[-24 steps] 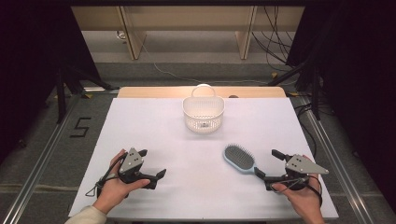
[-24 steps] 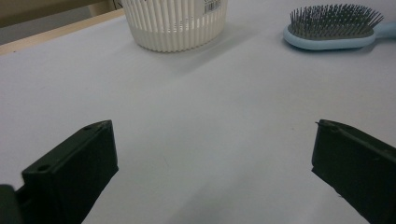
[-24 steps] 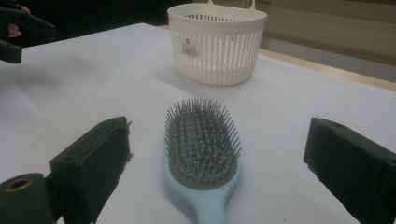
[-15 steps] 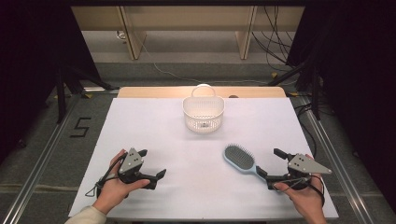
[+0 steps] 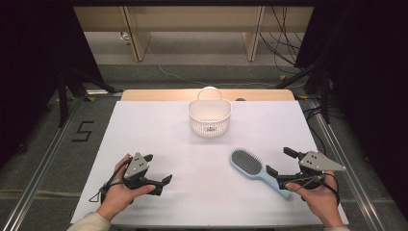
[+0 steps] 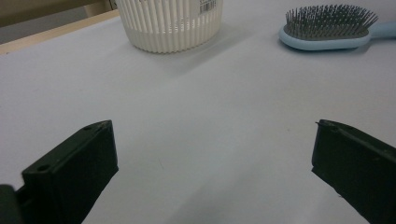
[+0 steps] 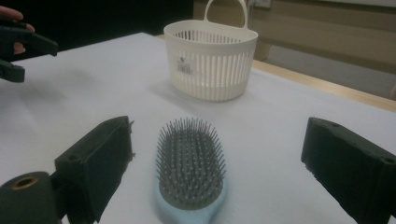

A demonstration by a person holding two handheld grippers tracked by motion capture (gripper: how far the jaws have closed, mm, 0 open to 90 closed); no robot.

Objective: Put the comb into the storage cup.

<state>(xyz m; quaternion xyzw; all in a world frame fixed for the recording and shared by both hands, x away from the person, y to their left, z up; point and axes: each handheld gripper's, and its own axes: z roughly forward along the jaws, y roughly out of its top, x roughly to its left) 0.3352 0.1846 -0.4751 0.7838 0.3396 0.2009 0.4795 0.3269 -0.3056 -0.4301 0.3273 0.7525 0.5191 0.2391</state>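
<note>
Straddling the hairbrush (image 7: 189,163) handle with my wide-open, empty right tongs (image 5: 285,163), I feared a slip; the left tongs (image 5: 158,169) gaped empty too.

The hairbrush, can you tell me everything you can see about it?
The hairbrush is pale blue and looks like plastic, with an oval head and a handle. A dark grey pad covers the head, full of thin pins that point up. It lies flat on the white table, bristles up, nearer the person than the white basket and apart from it. Its handle runs toward the right gripper, whose open jaws stand on either side of the brush without gripping it.
</note>
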